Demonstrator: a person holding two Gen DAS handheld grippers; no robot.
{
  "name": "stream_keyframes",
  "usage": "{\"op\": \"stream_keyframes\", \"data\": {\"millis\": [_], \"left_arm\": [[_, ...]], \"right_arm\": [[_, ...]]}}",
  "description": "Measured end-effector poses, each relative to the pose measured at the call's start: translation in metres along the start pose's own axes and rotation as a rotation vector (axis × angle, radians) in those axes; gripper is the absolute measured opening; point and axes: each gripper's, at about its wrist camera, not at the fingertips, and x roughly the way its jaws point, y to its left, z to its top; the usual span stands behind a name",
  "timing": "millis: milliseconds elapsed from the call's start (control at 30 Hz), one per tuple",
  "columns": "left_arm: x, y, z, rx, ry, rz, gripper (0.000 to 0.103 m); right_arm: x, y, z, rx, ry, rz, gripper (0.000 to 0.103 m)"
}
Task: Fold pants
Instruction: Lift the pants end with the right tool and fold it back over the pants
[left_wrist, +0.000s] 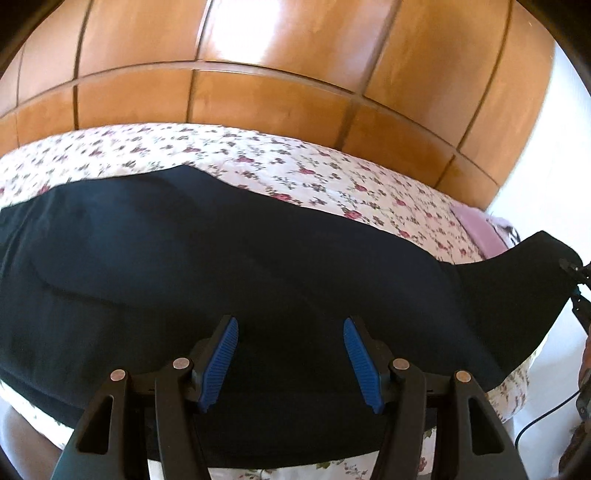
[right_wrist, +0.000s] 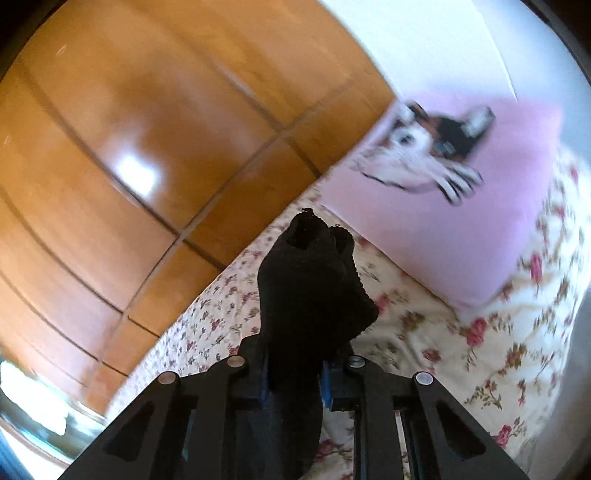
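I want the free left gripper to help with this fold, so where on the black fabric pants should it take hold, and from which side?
Probably the near edge of the black fabric pants, just ahead of the open left gripper, coming in low from the near side of the floral bedspread. The cloth lies flat there, so an edge gives the pads something to pinch. The right gripper already holds one end, lifted.

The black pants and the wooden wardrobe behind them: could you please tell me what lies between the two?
In the left wrist view, only floral bedspread lies between the black pants and the wooden wardrobe.
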Motion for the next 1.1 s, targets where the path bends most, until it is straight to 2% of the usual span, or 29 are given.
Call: {"op": "stream_keyframes", "data": {"millis": [233,433,567,800,1000,1100], "left_arm": [[-0.011,0.017,-0.004,-0.037,-0.031,-0.023,0.061],[-0.021,0.04,-0.003,-0.108,-0.059,-0.016,0.061],[-0.031,0.057,-0.004,-0.144,-0.083,-0.018,0.061],[-0.046,0.088,-0.01,-0.231,-0.13,-0.044,0.061],[-0.043,0.109,-0.012,-0.321,-0.115,-0.058,0.061],[-0.044,0.112,-0.012,-0.332,-0.121,-0.067,0.061]], "right_arm": [[-0.013,0.09,-0.014,-0.254,-0.062,-0.042,0.02],[-0.005,0.163,-0.05,-0.46,-0.069,-0.006,0.02],[0.013,0.199,-0.079,-0.542,-0.021,0.059,0.02],[0.057,0.244,-0.147,-0.714,0.101,0.092,0.021],[0.092,0.258,-0.22,-0.864,0.226,0.115,0.021],[0.108,0.254,-0.244,-0.887,0.292,0.112,0.024]]}}
